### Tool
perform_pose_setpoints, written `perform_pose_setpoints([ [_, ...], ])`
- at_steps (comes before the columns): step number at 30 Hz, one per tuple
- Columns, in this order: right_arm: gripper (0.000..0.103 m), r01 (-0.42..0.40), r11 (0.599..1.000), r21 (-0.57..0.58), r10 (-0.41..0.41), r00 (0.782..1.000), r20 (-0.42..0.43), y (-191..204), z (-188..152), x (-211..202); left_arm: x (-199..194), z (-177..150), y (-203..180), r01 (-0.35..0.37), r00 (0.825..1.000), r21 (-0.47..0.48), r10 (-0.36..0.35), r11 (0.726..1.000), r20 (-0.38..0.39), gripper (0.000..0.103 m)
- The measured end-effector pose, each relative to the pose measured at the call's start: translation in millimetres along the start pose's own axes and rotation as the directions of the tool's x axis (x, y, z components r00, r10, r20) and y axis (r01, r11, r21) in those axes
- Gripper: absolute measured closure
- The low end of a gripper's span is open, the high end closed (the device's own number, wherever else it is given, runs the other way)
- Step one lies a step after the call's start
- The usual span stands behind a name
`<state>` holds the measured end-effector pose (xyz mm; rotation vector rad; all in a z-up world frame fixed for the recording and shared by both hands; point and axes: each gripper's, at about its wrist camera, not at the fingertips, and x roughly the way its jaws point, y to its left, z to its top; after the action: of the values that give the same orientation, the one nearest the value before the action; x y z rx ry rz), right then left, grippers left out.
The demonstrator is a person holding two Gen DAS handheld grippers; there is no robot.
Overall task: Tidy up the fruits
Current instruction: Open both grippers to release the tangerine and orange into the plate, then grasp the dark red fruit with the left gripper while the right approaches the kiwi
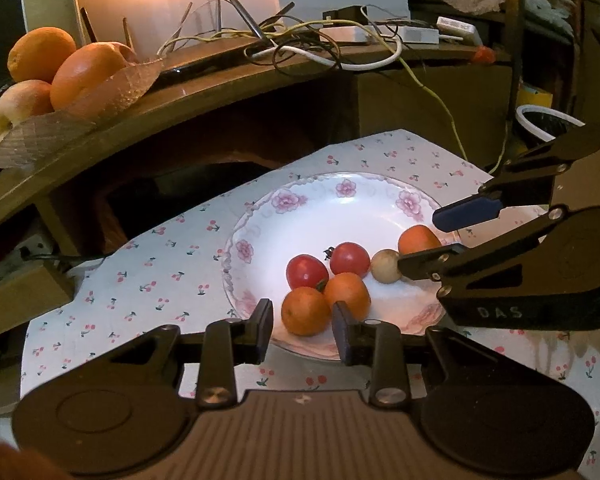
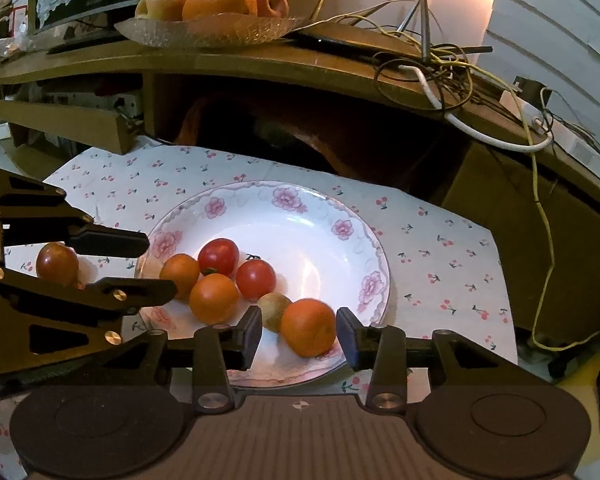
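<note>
A white plate with pink flowers [image 1: 342,179] [image 2: 260,189] holds two red tomatoes [image 1: 307,271] [image 2: 219,256], three small oranges and a pale brown round fruit [image 1: 385,266] [image 2: 274,312]. My left gripper [image 1: 303,330] [image 2: 160,265] is open at the plate's near rim, its fingers either side of one orange [image 1: 305,311] [image 2: 180,274]. My right gripper [image 2: 299,334] [image 1: 440,240] is open too, straddling another orange [image 2: 308,327] [image 1: 418,240] with small gaps on both sides. A third tomato [image 2: 57,263] shows through the left gripper's fingers, outside the plate.
The plate rests on a cherry-print cloth [image 1: 148,280] [image 2: 440,248]. Behind it a wooden shelf [image 1: 204,92] carries a glass bowl [image 2: 208,32] of large oranges and apples, plus tangled cables [image 2: 440,64]. A white-rimmed bin [image 1: 548,120] stands to the right.
</note>
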<state>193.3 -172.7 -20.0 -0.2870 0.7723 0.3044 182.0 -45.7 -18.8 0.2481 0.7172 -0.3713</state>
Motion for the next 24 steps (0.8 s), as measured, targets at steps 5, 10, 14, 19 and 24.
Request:
perform_pose_setpoints([
  [5, 0.062, 0.005, 1.0, 0.02, -0.005, 1.0, 0.009, -5, 0, -4, -9, -1, 3, -0.008, 1.0, 0.002, 0.008, 1.0, 0.01, 0.064],
  [10, 0.062, -0.011, 1.0, 0.03, 0.01, 1.0, 0.024, -6, -2, -16, -25, -15, 11, -0.027, 1.0, 0.005, 0.027, 1.0, -0.002, 0.062],
  [14, 0.062, -0.047, 0.999, 0.019, 0.046, 0.998, 0.037, 2, -7, -31, -41, -27, 22, -0.051, 0.999, -0.013, 0.05, 0.999, -0.019, 0.061],
  [19, 0.056, -0.149, 0.989, -0.012, 0.149, 0.988, 0.046, 22, -14, -48, -57, -39, 32, -0.074, 0.997, -0.018, 0.073, 0.997, -0.034, 0.06],
  [24, 0.056, -0.24, 0.968, -0.073, 0.242, 0.97, 0.027, 48, -18, -48, -62, -52, 40, -0.095, 0.994, -0.022, 0.094, 0.995, -0.053, 0.059],
])
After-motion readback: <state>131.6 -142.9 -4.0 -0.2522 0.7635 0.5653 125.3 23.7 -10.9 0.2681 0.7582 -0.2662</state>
